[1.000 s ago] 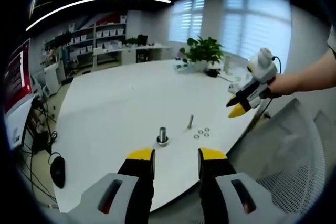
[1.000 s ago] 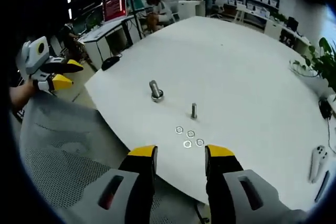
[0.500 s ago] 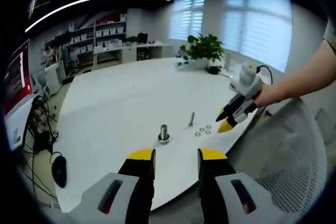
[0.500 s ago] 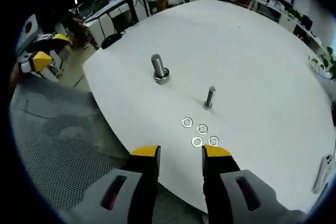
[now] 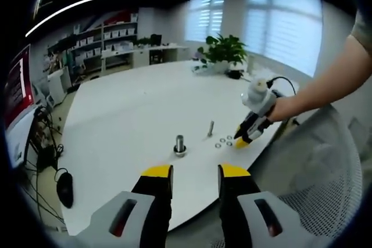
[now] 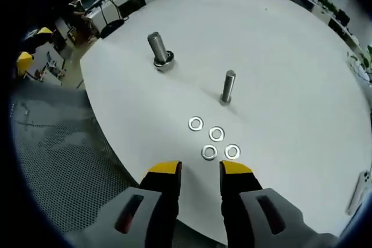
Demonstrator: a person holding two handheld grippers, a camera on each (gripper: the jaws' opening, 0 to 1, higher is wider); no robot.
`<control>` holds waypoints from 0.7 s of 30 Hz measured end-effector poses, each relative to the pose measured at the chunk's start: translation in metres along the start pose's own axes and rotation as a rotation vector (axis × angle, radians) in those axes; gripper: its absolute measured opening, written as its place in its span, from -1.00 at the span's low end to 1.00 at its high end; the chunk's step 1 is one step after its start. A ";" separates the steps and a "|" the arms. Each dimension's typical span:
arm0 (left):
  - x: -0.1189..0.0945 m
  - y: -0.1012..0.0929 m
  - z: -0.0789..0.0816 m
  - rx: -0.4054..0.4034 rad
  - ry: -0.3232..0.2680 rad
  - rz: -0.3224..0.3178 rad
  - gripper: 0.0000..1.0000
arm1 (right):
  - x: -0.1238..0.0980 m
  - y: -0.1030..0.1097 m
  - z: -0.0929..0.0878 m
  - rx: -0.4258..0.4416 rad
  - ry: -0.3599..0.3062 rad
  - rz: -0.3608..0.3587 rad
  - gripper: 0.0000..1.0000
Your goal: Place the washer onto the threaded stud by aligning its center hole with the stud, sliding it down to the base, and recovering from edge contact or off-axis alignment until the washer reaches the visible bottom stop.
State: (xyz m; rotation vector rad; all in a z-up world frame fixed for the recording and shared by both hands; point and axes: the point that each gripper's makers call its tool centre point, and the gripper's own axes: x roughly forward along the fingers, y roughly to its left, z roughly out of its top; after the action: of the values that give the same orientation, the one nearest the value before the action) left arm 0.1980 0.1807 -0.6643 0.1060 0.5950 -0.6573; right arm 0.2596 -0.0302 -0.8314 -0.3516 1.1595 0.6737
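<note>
Several flat metal washers (image 6: 216, 134) lie in a small cluster on the white round table (image 6: 279, 45). Just beyond them a thin threaded stud (image 6: 228, 87) stands upright. A thicker bolt (image 6: 158, 50) with a washer at its base stands further left. My right gripper (image 6: 200, 169) is open, empty, and hovers at the near side of the cluster. In the left gripper view that right gripper (image 5: 243, 140) dips to the washers (image 5: 223, 142), beside the stud (image 5: 210, 129) and the bolt (image 5: 179, 145). My left gripper (image 5: 195, 172) is open and empty, short of the table edge.
A grey mesh chair (image 6: 58, 161) sits below the table's near edge, also the chair (image 5: 325, 178). A potted plant (image 5: 224, 47) stands at the far side. A white handheld device (image 6: 354, 193) lies near the right rim. A black mouse (image 5: 64, 189) rests at the left.
My right gripper has moved down and in toward the washer cluster, which now lies just ahead of its jaws. The left gripper has stayed in place and open.
</note>
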 end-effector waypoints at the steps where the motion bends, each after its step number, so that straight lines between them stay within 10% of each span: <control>1: 0.000 0.000 0.000 0.004 0.000 0.000 -0.43 | 0.002 -0.002 0.001 0.001 0.001 -0.002 -0.42; 21: 0.002 -0.001 -0.004 0.005 0.022 -0.001 -0.43 | 0.012 -0.003 -0.001 -0.229 0.104 -0.013 -0.57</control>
State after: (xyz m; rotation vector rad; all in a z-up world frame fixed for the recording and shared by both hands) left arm 0.1967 0.1806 -0.6687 0.1176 0.6147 -0.6598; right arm 0.2637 -0.0294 -0.8428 -0.5932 1.1800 0.7860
